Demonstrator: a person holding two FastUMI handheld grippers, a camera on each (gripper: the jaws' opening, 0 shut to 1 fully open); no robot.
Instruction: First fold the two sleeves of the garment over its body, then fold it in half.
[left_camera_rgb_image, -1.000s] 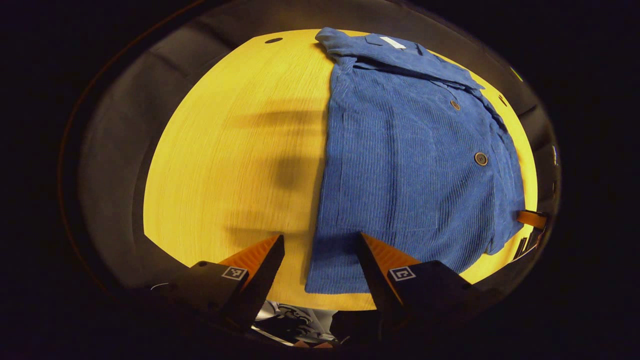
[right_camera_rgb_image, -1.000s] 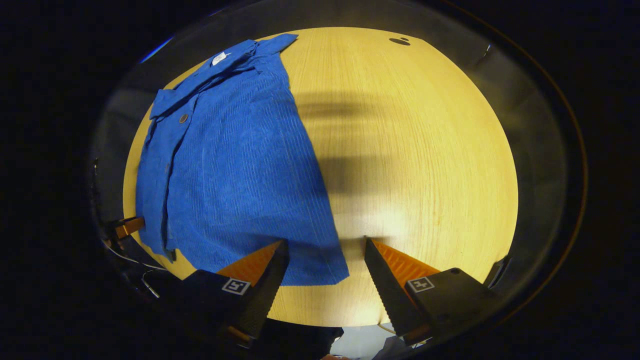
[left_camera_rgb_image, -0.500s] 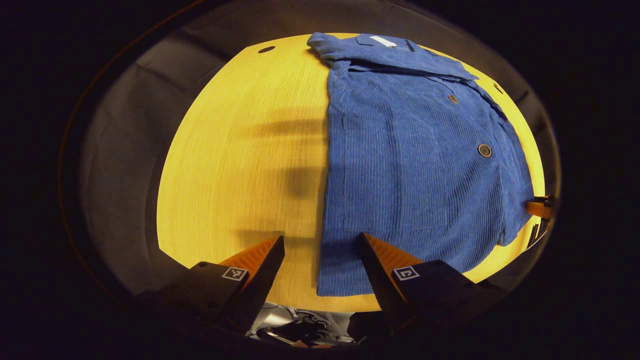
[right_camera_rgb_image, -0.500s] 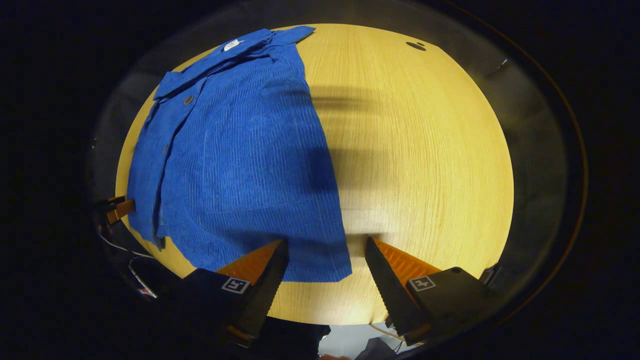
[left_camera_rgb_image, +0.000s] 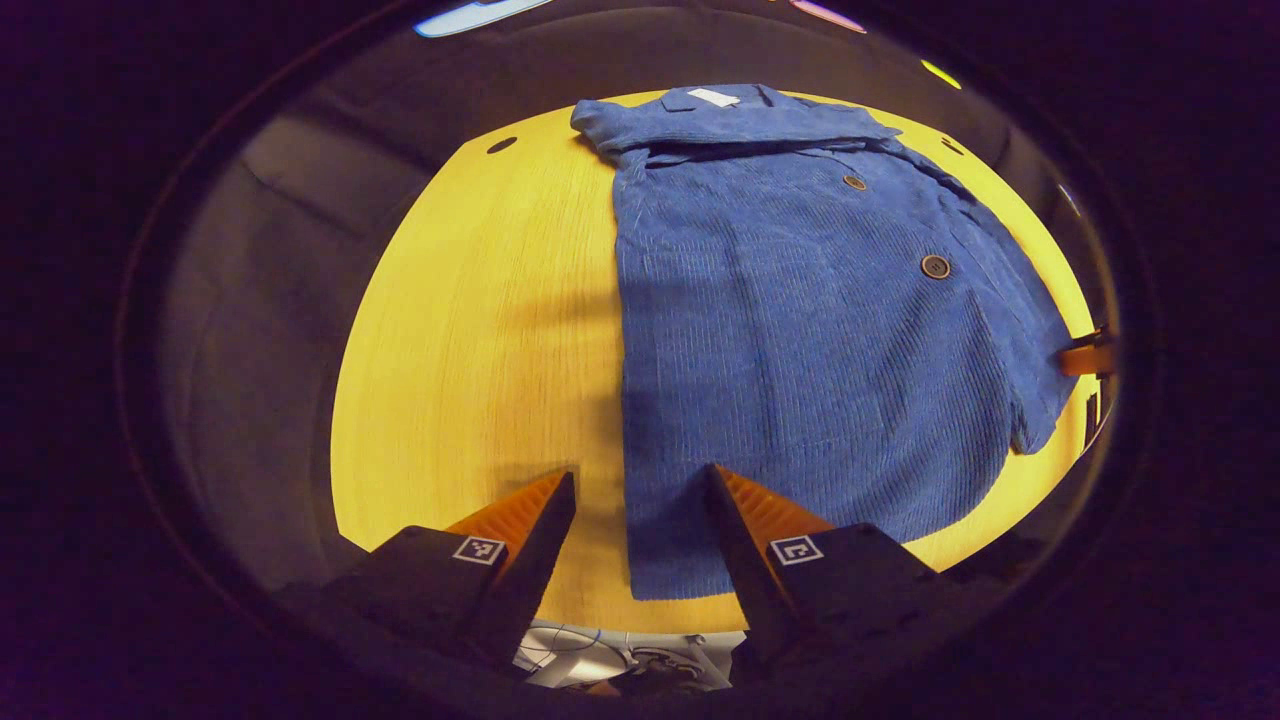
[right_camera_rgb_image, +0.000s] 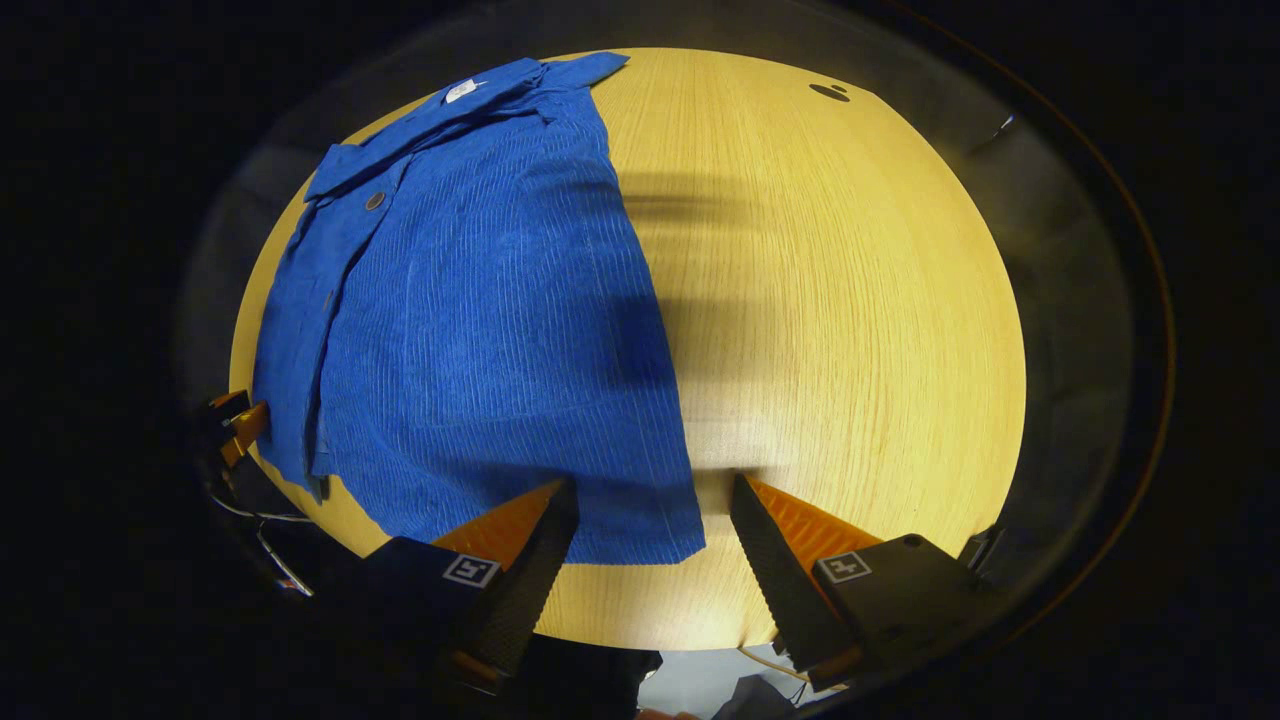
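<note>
Blue corduroy shirt (left_camera_rgb_image: 800, 330) lies flat on the wooden desk (left_camera_rgb_image: 480, 340), collar at the far edge, hem toward the near edge. 2 dark buttons (left_camera_rgb_image: 936, 266) show on the front placket; a white label (left_camera_rgb_image: 714, 97) sits inside the collar. Sleeves appear already folded in: the body reads as a plain rectangle with straight side edges.

Left tongs (left_camera_rgb_image: 640, 530) are apart, hanging above the hem's near left corner, gripping nothing. Right tongs (right_camera_rgb_image: 650, 540) are also apart, above the hem's near right corner (right_camera_rgb_image: 680, 545), gripping nothing.

Compared with 0.5 s ago, the left gripper view has tilted up and back, so more of the booth wall shows above the desk; the right gripper view is almost unchanged. The shirt has not shifted.

Bare desk lies wide open on both sides of the shirt. The hem lies near the desk's near edge.
</note>
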